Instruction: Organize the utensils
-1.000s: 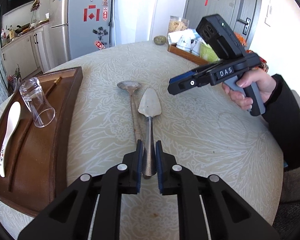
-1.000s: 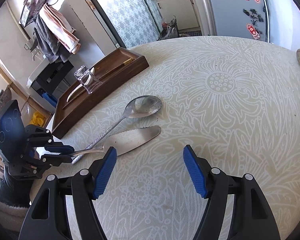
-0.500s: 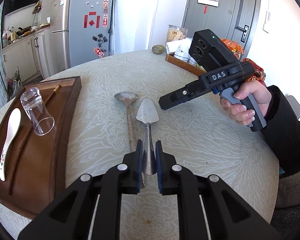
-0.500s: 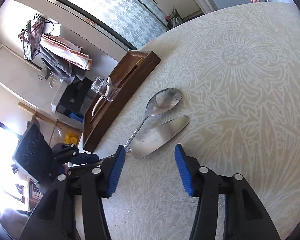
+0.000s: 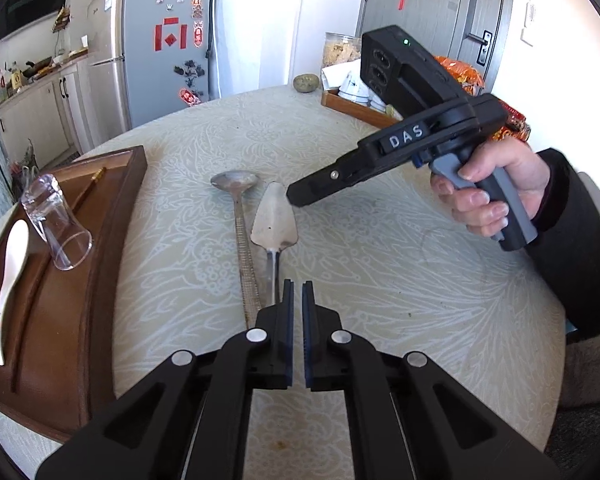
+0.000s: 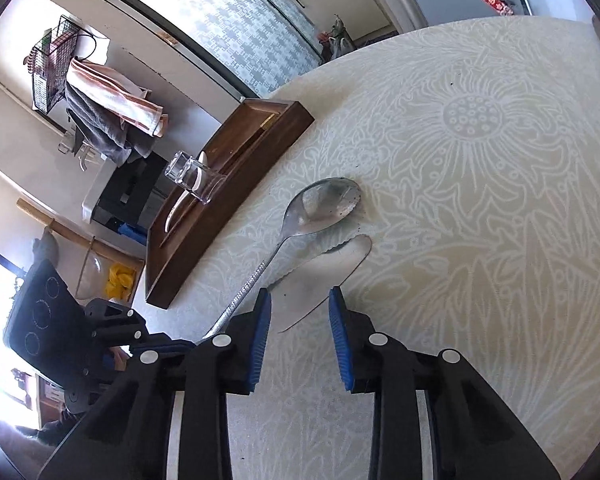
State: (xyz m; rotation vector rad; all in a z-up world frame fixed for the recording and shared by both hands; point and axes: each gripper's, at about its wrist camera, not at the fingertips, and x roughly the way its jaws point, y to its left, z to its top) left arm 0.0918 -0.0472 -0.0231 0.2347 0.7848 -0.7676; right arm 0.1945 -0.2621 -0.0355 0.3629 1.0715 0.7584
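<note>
Between closing right claw (image 6: 299, 300) pads: cake server (image 6: 320, 276) blade.

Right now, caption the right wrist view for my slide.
Right gripper closing around cake server beside spoon.

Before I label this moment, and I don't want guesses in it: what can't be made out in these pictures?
- Cake server handle end: left wrist view, behind the shut left claw; whether it is pinched is hidden.
- White spoon: right wrist view, mostly behind the glass in the tray.
- Slim gold-tipped stick: left wrist view, too small to identify.
</note>
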